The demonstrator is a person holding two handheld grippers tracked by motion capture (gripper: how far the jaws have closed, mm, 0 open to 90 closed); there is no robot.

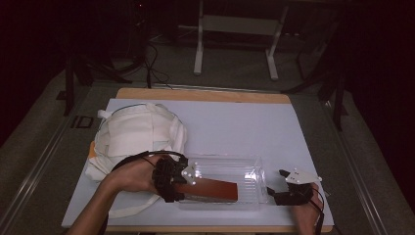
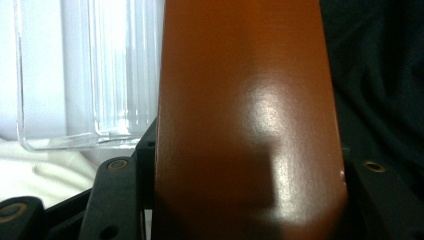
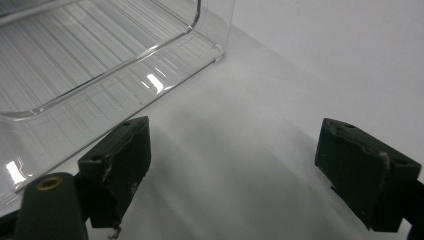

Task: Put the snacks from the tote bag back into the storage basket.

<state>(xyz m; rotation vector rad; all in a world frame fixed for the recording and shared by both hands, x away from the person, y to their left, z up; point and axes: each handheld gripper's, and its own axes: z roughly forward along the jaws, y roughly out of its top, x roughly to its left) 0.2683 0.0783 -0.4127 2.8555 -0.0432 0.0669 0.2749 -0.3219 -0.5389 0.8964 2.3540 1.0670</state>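
A glossy brown flat case (image 1: 211,190) lies lengthwise over the near side of a clear plastic bin (image 1: 254,161). My left gripper (image 1: 183,188) is shut on the case's left end. In the left gripper view the case (image 2: 245,120) rises between the two black jaws of the left gripper (image 2: 250,200), and the bin's corner (image 2: 75,75) stands to its left. My right gripper (image 1: 276,182) sits just off the bin's right end, low over the mat. In the right gripper view the right gripper (image 3: 250,165) is open with nothing between its pads, and the bin's wall (image 3: 100,60) is at upper left.
A white cloth bag (image 1: 137,134) with straps lies at the left of the white mat (image 1: 244,122), touching the bin's left end. The mat covers a wooden tabletop (image 1: 205,94). Bare mat stretches behind and to the right of the bin.
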